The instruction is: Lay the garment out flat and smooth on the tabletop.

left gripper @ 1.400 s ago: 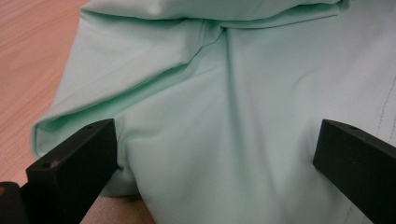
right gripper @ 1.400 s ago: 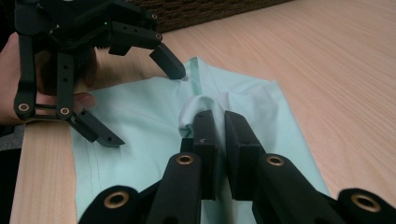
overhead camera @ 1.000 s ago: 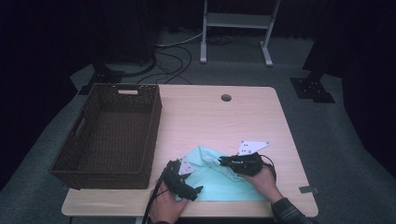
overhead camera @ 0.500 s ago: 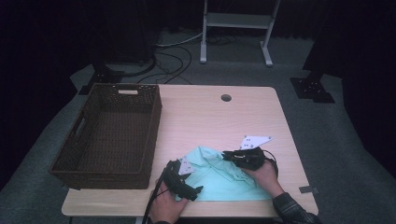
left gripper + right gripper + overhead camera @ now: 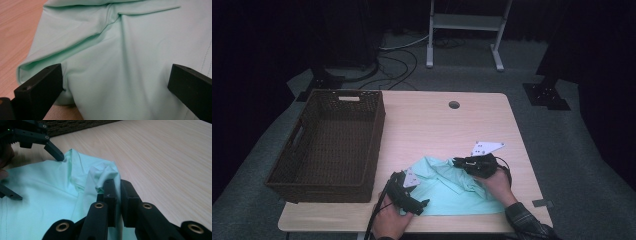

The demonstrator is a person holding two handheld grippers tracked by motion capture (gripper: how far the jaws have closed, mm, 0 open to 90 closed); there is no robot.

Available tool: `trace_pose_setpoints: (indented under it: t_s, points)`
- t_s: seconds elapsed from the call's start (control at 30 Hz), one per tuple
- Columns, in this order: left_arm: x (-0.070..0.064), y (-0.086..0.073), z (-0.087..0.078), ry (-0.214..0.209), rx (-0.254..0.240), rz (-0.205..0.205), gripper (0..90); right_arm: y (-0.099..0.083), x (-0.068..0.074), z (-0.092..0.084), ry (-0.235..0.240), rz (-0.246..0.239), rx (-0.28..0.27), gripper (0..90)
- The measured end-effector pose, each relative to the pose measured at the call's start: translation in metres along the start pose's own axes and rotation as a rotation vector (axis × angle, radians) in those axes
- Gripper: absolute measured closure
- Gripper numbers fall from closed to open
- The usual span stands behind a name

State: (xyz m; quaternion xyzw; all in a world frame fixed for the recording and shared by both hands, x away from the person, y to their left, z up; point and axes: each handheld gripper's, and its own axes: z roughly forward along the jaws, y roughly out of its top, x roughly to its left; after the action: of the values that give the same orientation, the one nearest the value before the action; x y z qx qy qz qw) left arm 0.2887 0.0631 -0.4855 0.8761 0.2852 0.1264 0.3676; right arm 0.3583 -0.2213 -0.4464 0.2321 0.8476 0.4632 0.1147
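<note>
From the high view, a mint-green shirt [image 5: 452, 192] lies spread near the front edge of the table [image 5: 437, 125], with the left gripper [image 5: 414, 202] resting on its near left part and the right gripper [image 5: 462, 162] at its far right edge; the folding looks barely begun, since most of the cloth is flat and nothing lies in the wicker basket [image 5: 329, 142] to the left. That basket stands just beside the shirt and its near corner could crowd a leftward fold; the small round hole [image 5: 454, 105] in the tabletop and the metal stand [image 5: 464, 30] on the floor beyond are well apart and out of the way. In the left gripper view, the shirt [image 5: 120, 60] lies under widely parted jaws that pinch nothing, with a soft fold running across the cloth between them. In the right gripper view, the right gripper [image 5: 117, 187] is clamped on a bunched edge of the shirt [image 5: 50, 192], fabric puffing up just above the jaws, probably at the collar or a sleeve, though the crumple makes that hard to tell; the left gripper [image 5: 35, 138] hangs opened over the cloth's far edge. What is left seems to be carrying this pinched edge over and smoothing it.
</note>
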Motion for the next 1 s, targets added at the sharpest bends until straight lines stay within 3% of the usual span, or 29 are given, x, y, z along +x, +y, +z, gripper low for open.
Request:
trace_pose_setpoints:
  t_s: [1.0]
  points:
    - [0.0, 0.0, 0.0, 0.001, 0.0, 0.001, 0.0, -0.003, -0.025, 0.002, -0.058, 0.009, 0.017, 83.9]
